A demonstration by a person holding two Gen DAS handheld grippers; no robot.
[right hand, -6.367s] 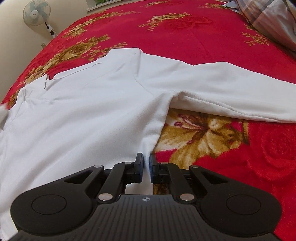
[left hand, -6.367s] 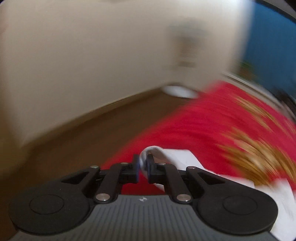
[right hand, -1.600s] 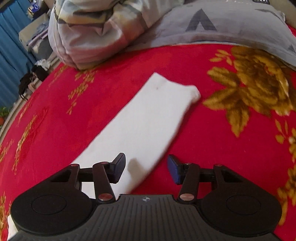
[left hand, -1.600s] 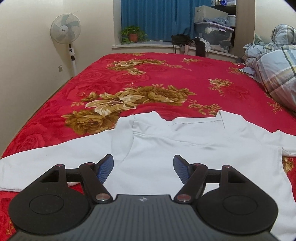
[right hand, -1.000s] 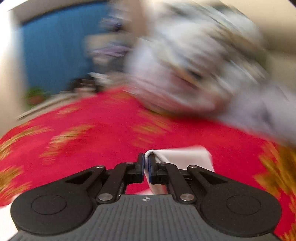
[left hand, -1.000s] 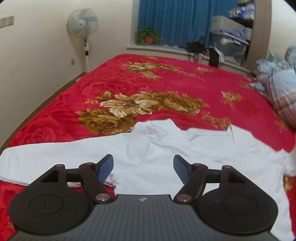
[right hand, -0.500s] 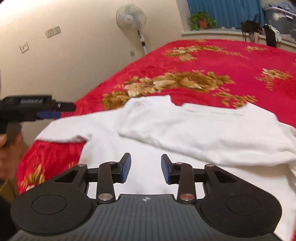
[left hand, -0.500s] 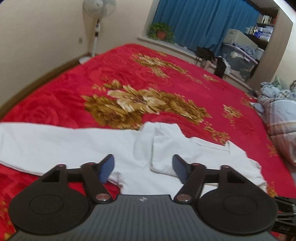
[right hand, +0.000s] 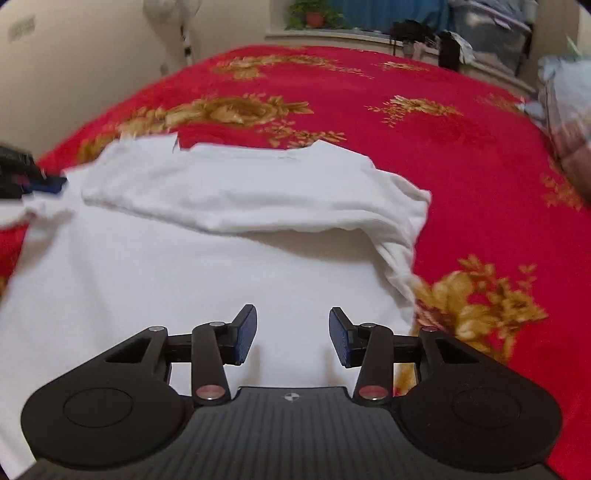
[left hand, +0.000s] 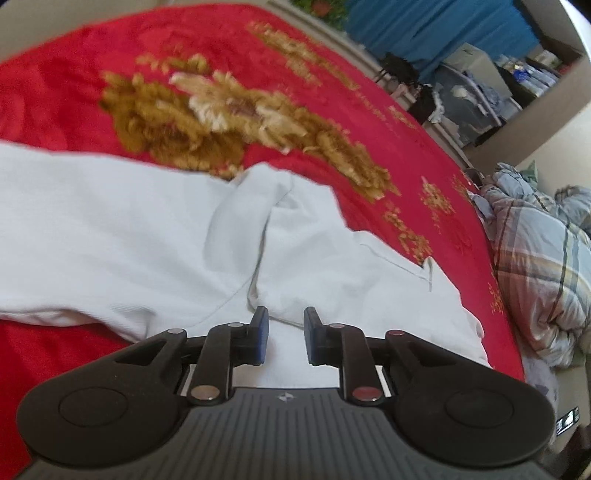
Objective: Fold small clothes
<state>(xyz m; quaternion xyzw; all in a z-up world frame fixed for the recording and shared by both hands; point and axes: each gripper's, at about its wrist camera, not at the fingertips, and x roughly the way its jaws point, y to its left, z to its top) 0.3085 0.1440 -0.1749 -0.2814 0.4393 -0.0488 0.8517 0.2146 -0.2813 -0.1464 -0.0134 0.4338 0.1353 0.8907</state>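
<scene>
- No words, brands or numbers I can read anywhere.
- Only a small round cross mark on my right gripper (right hand: 291, 334) body — no lettering.

A home bedroom is shown. A bed is covered by a red flowered blanket (right hand: 461, 155), with a plaid quilt (left hand: 543, 266) heaped alongside. Blue curtains (left hand: 436, 29), a potted plant (right hand: 314, 14) and a standing fan (right hand: 173, 14) are seen by the wall.

We look across a wide bed under a plush red blanket with golden flowers (right hand: 424, 85). Beyond it hang blue curtains (left hand: 436, 33) behind a potted green plant (right hand: 312, 14), and a white standing fan (right hand: 173, 14) stands by the cream wall (right hand: 74, 55).
</scene>
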